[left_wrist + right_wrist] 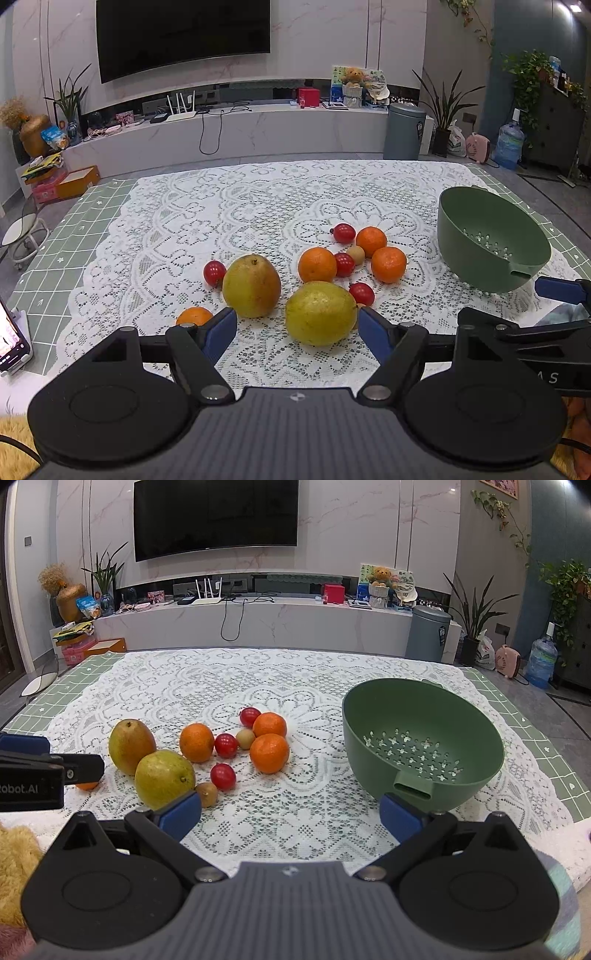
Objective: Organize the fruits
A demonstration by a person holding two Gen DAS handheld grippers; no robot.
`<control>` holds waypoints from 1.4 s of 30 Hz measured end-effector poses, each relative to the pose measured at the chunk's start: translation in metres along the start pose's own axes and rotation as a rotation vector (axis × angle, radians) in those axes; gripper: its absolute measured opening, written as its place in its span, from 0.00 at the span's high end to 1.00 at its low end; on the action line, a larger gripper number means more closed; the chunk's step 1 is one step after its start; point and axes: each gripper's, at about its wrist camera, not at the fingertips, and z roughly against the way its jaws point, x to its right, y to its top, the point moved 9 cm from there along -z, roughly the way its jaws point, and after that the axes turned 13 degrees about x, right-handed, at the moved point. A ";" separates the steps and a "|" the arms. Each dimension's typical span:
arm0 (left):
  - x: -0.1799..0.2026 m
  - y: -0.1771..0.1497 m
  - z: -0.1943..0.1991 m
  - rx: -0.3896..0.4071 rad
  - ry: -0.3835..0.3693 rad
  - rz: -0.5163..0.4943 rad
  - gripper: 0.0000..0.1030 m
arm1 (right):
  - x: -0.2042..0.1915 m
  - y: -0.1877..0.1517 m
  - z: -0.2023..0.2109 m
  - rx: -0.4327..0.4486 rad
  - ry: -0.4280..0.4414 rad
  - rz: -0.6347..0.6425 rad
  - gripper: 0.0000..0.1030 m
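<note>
Loose fruit lies on a white lace tablecloth (258, 206). Two yellow-green pears (319, 313) (252, 286) sit nearest; in the right wrist view they are at the left (164, 780) (131, 746). Behind them are several oranges (317, 264) (269, 753), several red cherry tomatoes (344, 233) (223, 776) and small brown fruits (207, 794). An empty green colander bowl (491, 240) (421, 742) stands to the right. My left gripper (297, 332) is open, its blue pads flanking the near pear without touching. My right gripper (290, 814) is open over bare cloth.
A green grid mat (74, 236) shows around the lace cloth. A phone on a stand (13, 339) sits at the left table edge. Beyond the table are a TV console (258, 624), a grey bin (428, 633) and potted plants.
</note>
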 end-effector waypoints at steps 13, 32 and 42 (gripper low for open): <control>0.000 0.000 0.000 0.000 0.000 0.000 0.15 | -0.001 0.001 0.001 -0.002 -0.001 0.002 0.04; 0.001 0.000 0.000 0.000 0.000 -0.001 0.15 | 0.000 -0.003 0.000 -0.004 -0.001 0.005 0.04; 0.001 0.000 0.000 -0.001 0.001 0.000 0.15 | -0.001 -0.003 -0.001 -0.005 -0.001 0.006 0.04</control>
